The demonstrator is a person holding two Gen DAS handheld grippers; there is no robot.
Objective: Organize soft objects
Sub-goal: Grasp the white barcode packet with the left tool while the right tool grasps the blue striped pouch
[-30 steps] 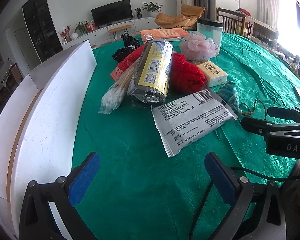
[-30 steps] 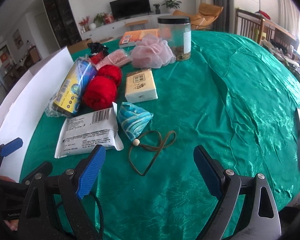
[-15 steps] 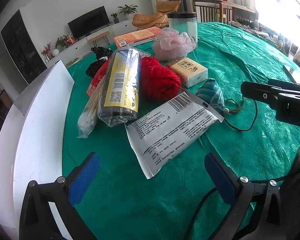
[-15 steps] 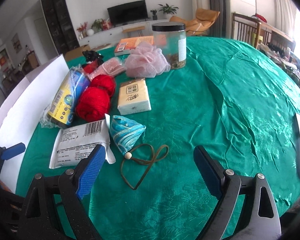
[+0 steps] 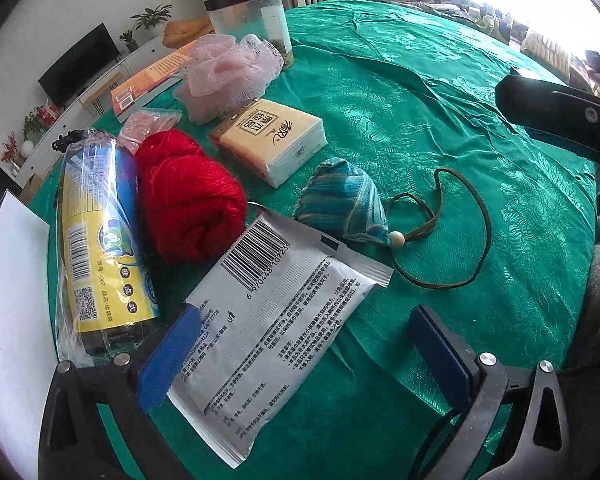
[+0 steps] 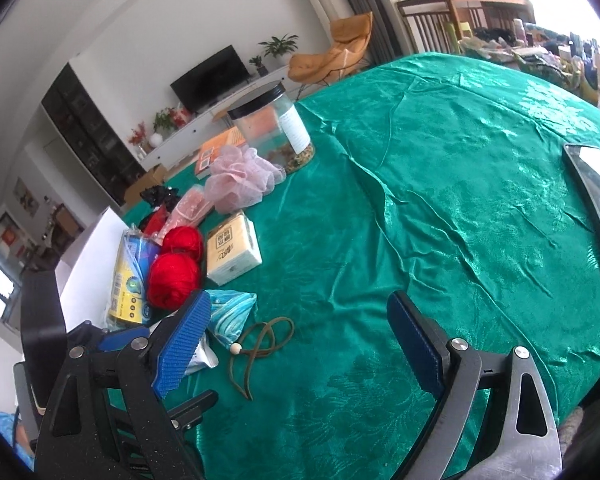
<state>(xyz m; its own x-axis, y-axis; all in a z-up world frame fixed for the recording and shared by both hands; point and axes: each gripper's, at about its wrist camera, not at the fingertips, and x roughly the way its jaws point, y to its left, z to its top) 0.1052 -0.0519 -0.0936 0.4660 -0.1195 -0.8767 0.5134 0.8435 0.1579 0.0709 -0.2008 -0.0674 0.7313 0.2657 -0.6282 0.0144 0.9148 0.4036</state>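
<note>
Green patterned tablecloth (image 5: 440,128) is covering a round table, with a living room lying behind.

Left gripper (image 5: 300,356) is hanging low over the cloth, jaws spread wide and gripping nothing. Its blue pads (image 5: 168,360) are straddling the near end of the white sachet (image 5: 272,328), which is lying flat, barcode side up. The spread looks set to take the packet across its width; judged, a pick of this item is the step in hand, not yet closed.

Right gripper (image 6: 296,344) is also standing released and empty, over bare cloth beside the brown cord loop (image 6: 260,344), probably parked to keep clear of the left.

Outward from the sachet: the teal pouch (image 5: 340,204) is touching its far corner, with a bead and the cord trailing right. Red yarn balls (image 5: 188,200) are sitting just beside the wrapped yellow-and-blue roll (image 5: 100,240). The tissue pack (image 5: 272,136) is lying beyond, then the pink mesh sponge (image 5: 228,72) against the clear jar (image 5: 252,16).

White board (image 5: 8,320) is edging the table at left; possibly the sorting spot, cannot tell.

Risk, judged: thin film may slide under the pads rather than lift.
</note>
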